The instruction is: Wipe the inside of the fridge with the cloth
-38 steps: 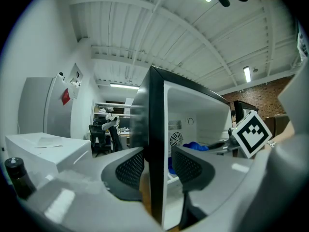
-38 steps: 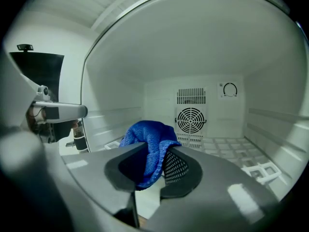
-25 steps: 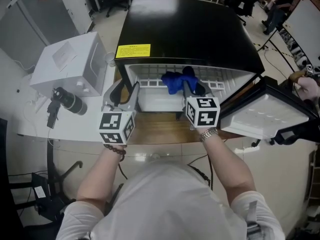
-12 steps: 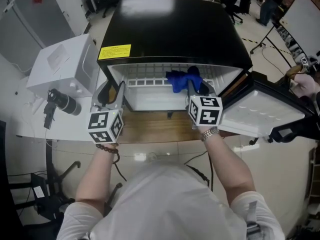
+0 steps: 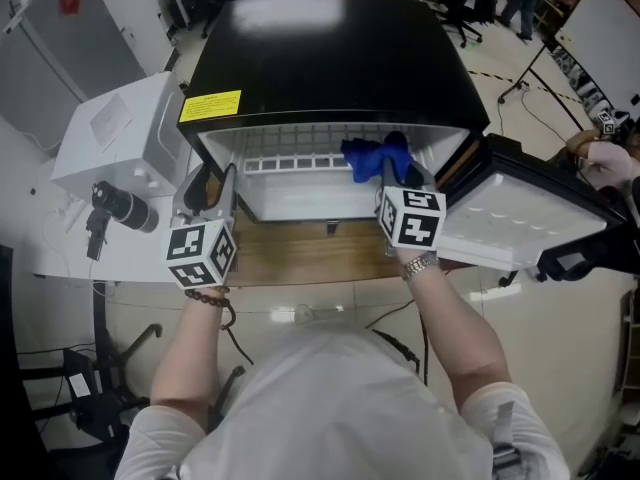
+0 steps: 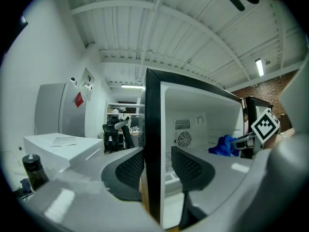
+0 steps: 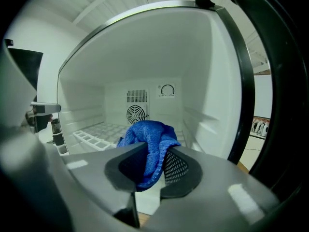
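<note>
A small black fridge [image 5: 320, 48] stands on a wooden top, its door [image 5: 520, 218] swung open to the right. My right gripper [image 5: 395, 171] reaches into the white interior near the right wall and is shut on a bunched blue cloth [image 5: 370, 155]. The cloth [image 7: 147, 134] hangs between the pads above the wire shelf [image 7: 91, 132]. My left gripper [image 5: 215, 176] straddles the fridge's left wall [image 6: 153, 144]: one jaw is against the black outer side, and the other is inside with a narrow gap showing. In the left gripper view the cloth [image 6: 222, 145] shows far right.
A white box-like appliance [image 5: 120, 133] sits left of the fridge, with a black bottle-like object [image 5: 125, 208] in front of it. The wooden top [image 5: 300, 253] runs along the fridge's front. A person's hand [image 5: 605, 163] shows at the far right beyond the door.
My right gripper has carried the blue cloth rightward inside the fridge, toward the right wall. My left gripper has stayed at the left wall.
</note>
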The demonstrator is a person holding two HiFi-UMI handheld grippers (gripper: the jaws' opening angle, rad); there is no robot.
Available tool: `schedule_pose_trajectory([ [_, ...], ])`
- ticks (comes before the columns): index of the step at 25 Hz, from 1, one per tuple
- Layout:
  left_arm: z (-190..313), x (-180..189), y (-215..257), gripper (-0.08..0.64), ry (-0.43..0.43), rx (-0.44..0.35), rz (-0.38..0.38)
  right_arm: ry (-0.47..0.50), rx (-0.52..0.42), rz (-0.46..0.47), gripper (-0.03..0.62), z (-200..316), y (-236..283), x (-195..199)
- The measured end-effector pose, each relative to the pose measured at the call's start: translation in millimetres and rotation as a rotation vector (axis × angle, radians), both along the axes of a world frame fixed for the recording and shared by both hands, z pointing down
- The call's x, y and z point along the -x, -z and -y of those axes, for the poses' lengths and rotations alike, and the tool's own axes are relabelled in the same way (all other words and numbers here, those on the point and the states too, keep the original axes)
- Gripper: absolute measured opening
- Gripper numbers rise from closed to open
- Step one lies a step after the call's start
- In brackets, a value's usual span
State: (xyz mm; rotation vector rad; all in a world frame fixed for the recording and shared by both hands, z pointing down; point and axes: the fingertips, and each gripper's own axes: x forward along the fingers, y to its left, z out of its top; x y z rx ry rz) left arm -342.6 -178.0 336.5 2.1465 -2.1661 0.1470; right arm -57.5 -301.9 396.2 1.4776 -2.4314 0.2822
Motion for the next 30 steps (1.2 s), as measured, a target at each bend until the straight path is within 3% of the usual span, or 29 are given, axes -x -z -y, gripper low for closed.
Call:
schedule_pose_trajectory([
  [9, -7.4, -1.8, -1.4, 0.173, 0.020, 0.001, -0.013, -0.038, -0.004, 0.013, 0.071, 0.5, 2.2, -16.2],
  [14, -17.9, -8.3, -3.5, 0.166, 0.032, 0.007, -0.001, 0.041, -0.048, 0.080, 0.071, -11.3, 22.2, -11.1],
  [17, -25.2, -31.5, -7.7, 0.160, 0.002, 0.016, 0.030, 0.111, -0.066, 0.106, 0.072, -21.9, 36.0, -7.5],
  [20, -23.2, -65.0, -6.0, 0.161, -0.087, 0.009, 0.013, 0.200, -0.089, 0.122, 0.072, -37.7, 49.0, -1.1],
  [30, -19.5, -213.4, 21.8, 0.237, -0.561, -0.022, 0.057, 0.600, -0.151, 0.124, 0.072, -114.1, 73.0, 5.4],
])
